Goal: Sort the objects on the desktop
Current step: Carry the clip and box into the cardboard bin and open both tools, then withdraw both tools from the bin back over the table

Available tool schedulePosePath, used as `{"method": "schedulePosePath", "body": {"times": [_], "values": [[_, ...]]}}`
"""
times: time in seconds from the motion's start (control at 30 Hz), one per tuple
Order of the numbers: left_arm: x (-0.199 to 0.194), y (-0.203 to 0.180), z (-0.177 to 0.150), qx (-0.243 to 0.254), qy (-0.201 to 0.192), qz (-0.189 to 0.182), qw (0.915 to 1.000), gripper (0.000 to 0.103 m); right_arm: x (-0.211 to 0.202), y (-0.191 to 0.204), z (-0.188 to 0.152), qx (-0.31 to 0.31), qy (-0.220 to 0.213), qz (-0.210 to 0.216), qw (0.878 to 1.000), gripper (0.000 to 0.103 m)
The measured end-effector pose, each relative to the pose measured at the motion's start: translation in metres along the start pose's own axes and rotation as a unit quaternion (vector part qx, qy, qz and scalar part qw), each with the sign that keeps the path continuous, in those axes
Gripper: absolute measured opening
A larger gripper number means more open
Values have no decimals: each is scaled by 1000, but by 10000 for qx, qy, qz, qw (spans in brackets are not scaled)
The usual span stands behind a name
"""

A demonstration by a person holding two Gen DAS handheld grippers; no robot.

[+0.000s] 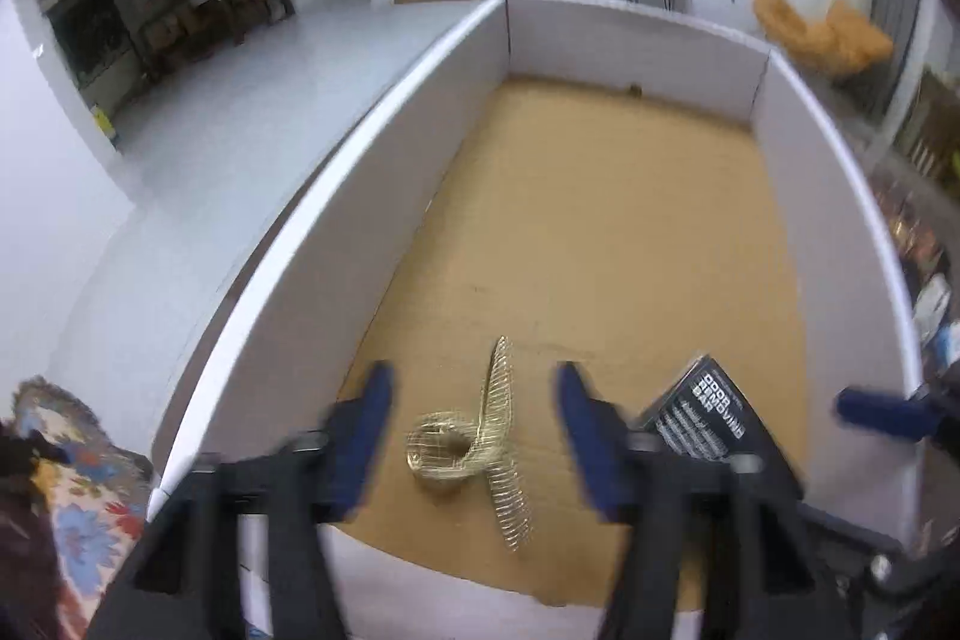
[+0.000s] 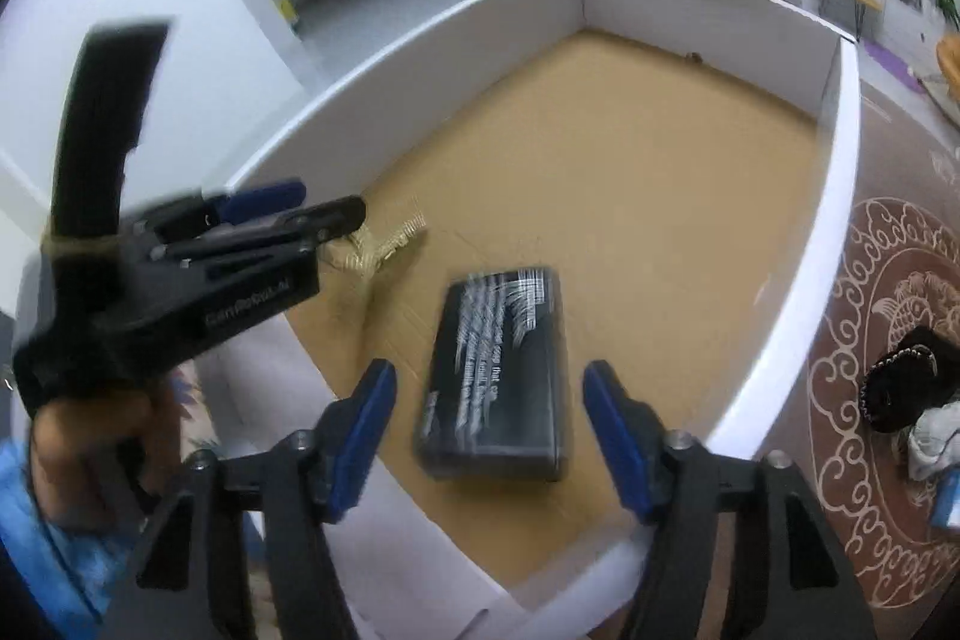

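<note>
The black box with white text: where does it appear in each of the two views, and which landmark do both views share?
Left wrist view: the black box lies at lower right on the brown floor, partly behind the right finger of the open left gripper.
Right wrist view: the black box lies low in the centre, between the fingers of the open right gripper.
Shared landmark: the gold spring, to the box's left in both.

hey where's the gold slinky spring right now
The gold slinky lies on the brown floor of the white-walled box, near its front-left corner. In the left wrist view it sits between the open left hand-held gripper's fingers, left of the black box.
</note>
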State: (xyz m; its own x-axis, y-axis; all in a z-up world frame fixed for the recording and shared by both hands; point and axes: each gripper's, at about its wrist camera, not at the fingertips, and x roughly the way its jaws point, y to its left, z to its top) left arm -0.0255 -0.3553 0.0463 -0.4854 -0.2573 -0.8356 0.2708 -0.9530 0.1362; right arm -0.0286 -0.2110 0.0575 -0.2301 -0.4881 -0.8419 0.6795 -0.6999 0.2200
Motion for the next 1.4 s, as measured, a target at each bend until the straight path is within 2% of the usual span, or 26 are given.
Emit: {"method": "schedulePosePath", "body": {"times": [0.07, 0.2, 0.37, 0.43, 0.57, 0.6, 0.63, 0.67, 0.77, 0.8, 0.83, 0.87, 0.93, 1.0, 1.1, 1.23, 1.33, 1.4], "values": [[6, -7, -3, 250, 45, 211, 9995, 93, 2, 4, -3, -217, 8, -177, 9996, 69], [24, -18, -6, 552, 379, 287, 9973, 93, 1, 2, -7, -324, -141, -405, 9986, 75], [24, -21, -8, 853, 397, 502, 9943, 93, 3, 5, -13, -330, -381, -456, 9977, 76], [22, -28, -11, 1087, 323, 735, 9908, 93, 9, 5, -14, -289, -426, -425, 9978, 77], [14, -15, -21, 885, 269, 688, 9933, 93, 8, 9, -19, -321, -518, -273, 9978, 78], [16, -13, -14, 819, 241, 647, 9943, 93, 7, 9, -21, -324, -566, -221, 9976, 78], [13, -10, -14, 692, 126, 542, 9960, 94, 5, 8, -21, -304, -601, -202, 9975, 78], [17, -7, 3, 553, 30, 465, 9974, 94, 1, 6, -20, -243, -689, -199, 9971, 78], [-1, 6, -1, -42, -369, 209, 9991, 94, -26, -4, -21, 24, -1183, -11, 9930, 80], [-13, 9, -2, -220, -586, 116, 9980, 94, -36, -9, -22, 70, -1331, 9, 9911, 83], [-27, 12, -6, -326, -760, 56, 9966, 94, -51, -15, -26, 85, -1501, -22, 9886, 92], [-42, 11, -8, -426, -987, -20, 9942, 94, -65, -23, -29, 71, -1675, -117, 9858, 98], [-69, 4, -11, -529, -1348, -172, 9893, 97, -90, -44, -43, 101, -1960, -441, 9796, 102], [-98, -12, -15, -532, -1639, -468, 9839, 103, -104, -67, -57, 174, -2051, -696, 9761, 103], [-138, -48, -23, -321, -1965, -988, 9750, 103, -113, -130, -90, 503, -1928, -1204, 9725, 103], [-181, -116, -42, 272, -2124, -1774, 9606, 103, -124, -199, -160, 1122, -1478, -1881, 9644, 103], [-195, -176, -51, 744, -1983, -2293, 9500, 103, -126, -259, -198, 1643, -1134, -2282, 9529, 103], [-189, -216, -60, 978, -1697, -2571, 9463, 103, -128, -292, -220, 1958, -935, -2520, 9431, 103]]}}
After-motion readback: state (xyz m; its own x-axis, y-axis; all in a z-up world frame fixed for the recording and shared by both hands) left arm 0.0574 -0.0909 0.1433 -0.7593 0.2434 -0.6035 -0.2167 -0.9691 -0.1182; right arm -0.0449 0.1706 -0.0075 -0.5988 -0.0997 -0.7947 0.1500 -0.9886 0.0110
